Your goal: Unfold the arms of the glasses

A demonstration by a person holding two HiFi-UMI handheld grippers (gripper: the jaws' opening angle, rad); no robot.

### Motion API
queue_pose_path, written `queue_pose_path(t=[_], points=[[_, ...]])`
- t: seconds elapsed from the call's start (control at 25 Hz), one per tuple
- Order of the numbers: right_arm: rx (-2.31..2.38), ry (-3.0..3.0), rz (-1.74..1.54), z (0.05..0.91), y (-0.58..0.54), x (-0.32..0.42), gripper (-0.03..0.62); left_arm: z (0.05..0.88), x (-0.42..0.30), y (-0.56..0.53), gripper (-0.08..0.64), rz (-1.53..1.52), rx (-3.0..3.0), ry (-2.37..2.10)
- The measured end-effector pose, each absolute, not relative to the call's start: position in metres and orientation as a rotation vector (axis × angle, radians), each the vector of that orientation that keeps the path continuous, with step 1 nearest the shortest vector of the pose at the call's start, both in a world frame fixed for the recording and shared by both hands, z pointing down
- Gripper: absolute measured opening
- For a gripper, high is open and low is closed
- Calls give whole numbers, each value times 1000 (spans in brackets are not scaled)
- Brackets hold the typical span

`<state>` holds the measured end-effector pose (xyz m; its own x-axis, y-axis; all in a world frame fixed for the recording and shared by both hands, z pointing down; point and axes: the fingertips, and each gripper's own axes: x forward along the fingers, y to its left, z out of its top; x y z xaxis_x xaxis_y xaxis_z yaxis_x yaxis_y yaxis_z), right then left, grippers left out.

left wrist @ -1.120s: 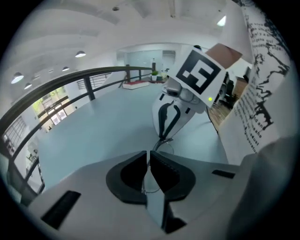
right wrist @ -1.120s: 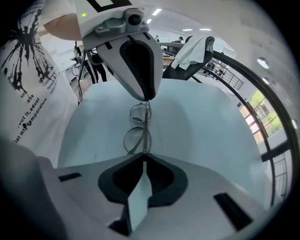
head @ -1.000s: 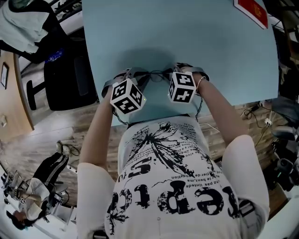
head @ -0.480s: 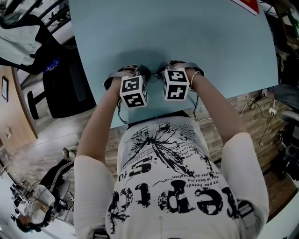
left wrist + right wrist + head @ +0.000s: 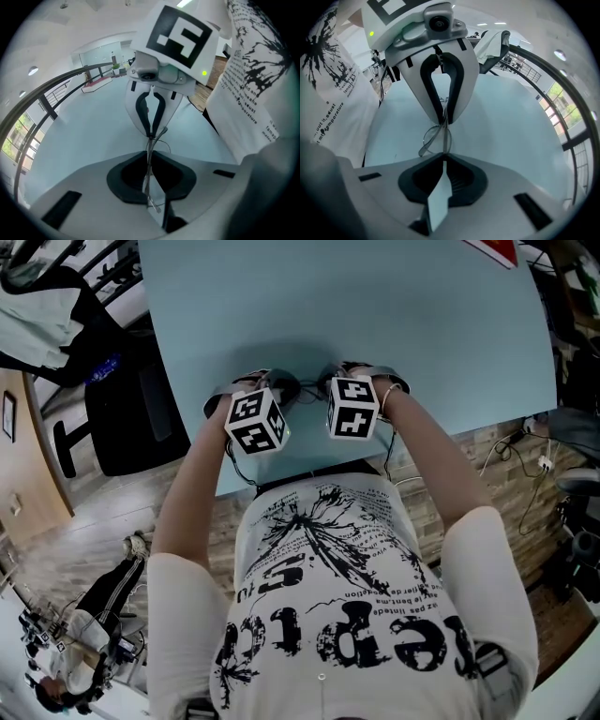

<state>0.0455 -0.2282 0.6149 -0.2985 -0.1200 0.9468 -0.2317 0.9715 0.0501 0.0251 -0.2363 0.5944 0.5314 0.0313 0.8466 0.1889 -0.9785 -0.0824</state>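
Glasses [image 5: 433, 139], clamped by left gripper [image 5: 150, 161], right gripper [image 5: 444, 158]

shirt [image 5: 337, 596]: white, short-sleeved, black print | right wrist: bracelet [image 5: 384, 397]

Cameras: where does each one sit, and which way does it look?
Head view: on the person's head, looking steeply down at the blue table; shirt and arms show.
Left gripper view: on the left gripper, looking along its fingers at the right gripper; shirt at right.
Right gripper view: on the right gripper, looking back at the left gripper; shirt at left.
Shared: both gripper views show the glasses, held by both grippers.
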Motion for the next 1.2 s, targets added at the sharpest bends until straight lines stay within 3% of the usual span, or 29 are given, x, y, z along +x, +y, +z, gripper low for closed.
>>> queue_pose_path(t=[1.2], points=[[303,-1767,119,618,-238,75,34,558,-24,-252,28,-1414,-2798,-59]])
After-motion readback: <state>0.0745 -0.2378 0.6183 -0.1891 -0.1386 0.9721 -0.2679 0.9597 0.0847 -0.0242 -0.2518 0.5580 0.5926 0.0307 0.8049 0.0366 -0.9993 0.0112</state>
